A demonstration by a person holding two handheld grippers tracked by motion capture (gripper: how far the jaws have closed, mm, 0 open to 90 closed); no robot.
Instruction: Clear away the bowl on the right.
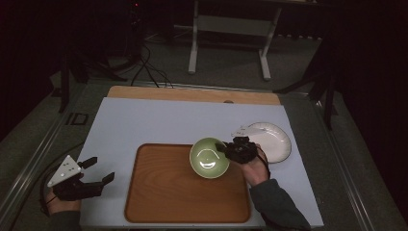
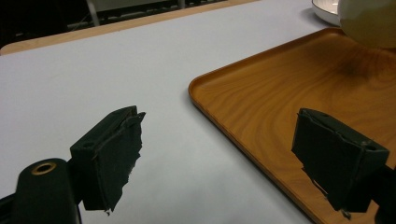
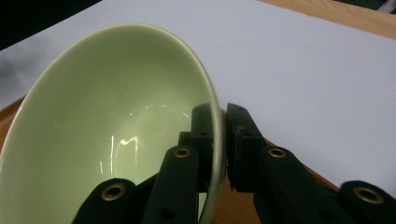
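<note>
A pale green bowl (image 1: 209,157) hangs over the upper right part of a brown wooden tray (image 1: 163,192). My right gripper (image 1: 225,149) is shut on the bowl's right rim. In the right gripper view one jaw sits inside the green bowl (image 3: 107,126) and the other outside, and the right gripper (image 3: 220,126) pinches the thin wall between them. My left gripper (image 1: 101,169) rests at the table's left front, open and holding nothing. In the left gripper view the left gripper (image 2: 217,140) spans the left edge of the tray (image 2: 299,84), above the white table.
A white plate (image 1: 274,139) lies on the table just right of the bowl, behind my right hand. The white tabletop (image 1: 159,120) ends in a wooden strip at the back. A table frame and cables stand on the floor beyond.
</note>
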